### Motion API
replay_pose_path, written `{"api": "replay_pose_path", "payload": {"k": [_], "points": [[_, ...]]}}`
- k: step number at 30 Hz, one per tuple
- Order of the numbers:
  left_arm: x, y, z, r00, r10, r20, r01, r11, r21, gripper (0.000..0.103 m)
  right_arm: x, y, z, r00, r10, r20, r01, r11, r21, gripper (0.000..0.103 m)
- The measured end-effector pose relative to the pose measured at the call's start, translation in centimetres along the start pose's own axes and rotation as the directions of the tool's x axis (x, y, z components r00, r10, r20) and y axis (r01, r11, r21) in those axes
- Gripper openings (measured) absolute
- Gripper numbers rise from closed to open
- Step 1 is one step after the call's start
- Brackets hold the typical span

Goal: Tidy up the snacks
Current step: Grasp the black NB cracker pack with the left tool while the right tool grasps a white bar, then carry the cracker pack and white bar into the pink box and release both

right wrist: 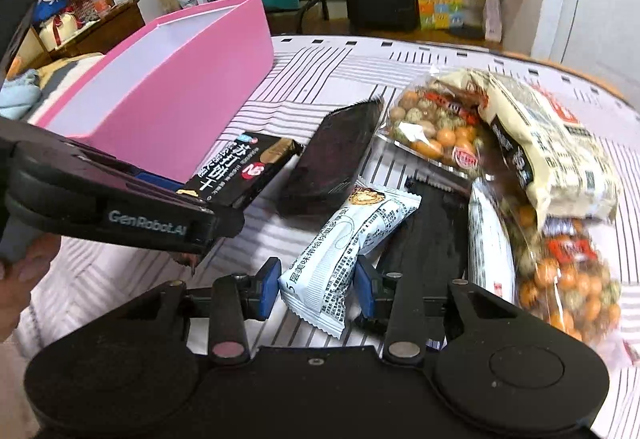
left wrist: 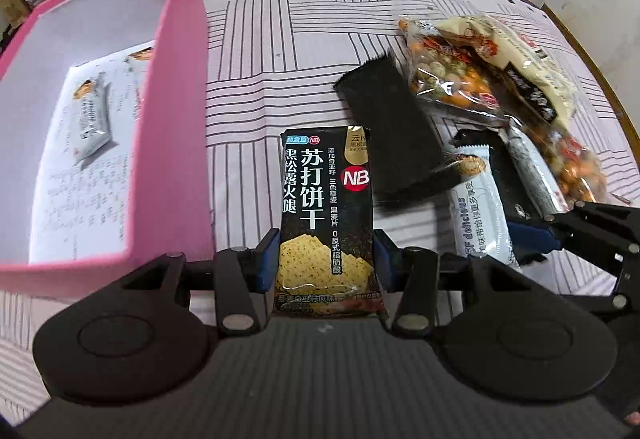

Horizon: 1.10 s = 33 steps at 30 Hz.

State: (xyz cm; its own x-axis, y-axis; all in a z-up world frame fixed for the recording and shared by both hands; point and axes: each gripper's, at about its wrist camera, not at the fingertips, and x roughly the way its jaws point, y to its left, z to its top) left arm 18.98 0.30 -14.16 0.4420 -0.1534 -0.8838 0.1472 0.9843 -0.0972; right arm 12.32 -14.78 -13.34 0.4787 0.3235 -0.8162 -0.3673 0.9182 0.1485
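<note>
In the left wrist view, the left tool (left wrist: 326, 259) gripped a black cracker packet (left wrist: 327, 215) at six o'clock, beside the pink box (left wrist: 176, 143) at nine. In the right wrist view, the right tool (right wrist: 318, 285) clamped a white snack bar (right wrist: 344, 255) at six o'clock, the snack pile (right wrist: 520, 167) at two.

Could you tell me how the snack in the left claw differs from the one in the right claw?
The black cracker packet in the left claw is dark with bold white characters; the white snack bar in the right claw is pale with small print. The cracker packet is flat and wide, the snack bar narrower and puffier. Both are sealed and gripped near one end.
</note>
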Motion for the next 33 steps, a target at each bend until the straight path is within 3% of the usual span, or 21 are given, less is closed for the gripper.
{"api": "replay_pose_path", "payload": {"k": [9, 14, 20, 24, 33], "points": [[-4.0, -0.9, -2.5, 0.999, -0.045, -0.002, 0.045, 0.999, 0.019, 0.046, -3.5, 0.4, -0.6, 0.995, 0.069, -0.074, -0.07, 0.998, -0.004, 0.044], [-6.2, 0.1, -4.0, 0.997, -0.067, -0.031, 0.065, 0.997, -0.041, 0.046, -5.4, 0.8, 0.4, 0.976, 0.176, -0.129, -0.177, 0.984, 0.006, 0.044], [-10.3, 2.1, -5.2, 0.997, -0.072, -0.002, 0.072, 0.996, -0.058, 0.047, -8.8, 2.3, 2.3, 0.967, 0.228, -0.114, -0.235, 0.971, -0.053, 0.044], [-12.8, 3.9, -5.6, 0.997, -0.075, 0.026, 0.077, 0.995, -0.062, 0.047, -10.2, 3.1, 3.5, 0.948, 0.297, -0.113, -0.304, 0.951, -0.052, 0.044], [-16.7, 8.5, -4.4, 0.991, -0.023, 0.129, 0.039, 0.991, -0.127, 0.047, -10.8, 6.6, 6.5, 0.945, 0.32, -0.065, -0.327, 0.929, -0.175, 0.044]]}}
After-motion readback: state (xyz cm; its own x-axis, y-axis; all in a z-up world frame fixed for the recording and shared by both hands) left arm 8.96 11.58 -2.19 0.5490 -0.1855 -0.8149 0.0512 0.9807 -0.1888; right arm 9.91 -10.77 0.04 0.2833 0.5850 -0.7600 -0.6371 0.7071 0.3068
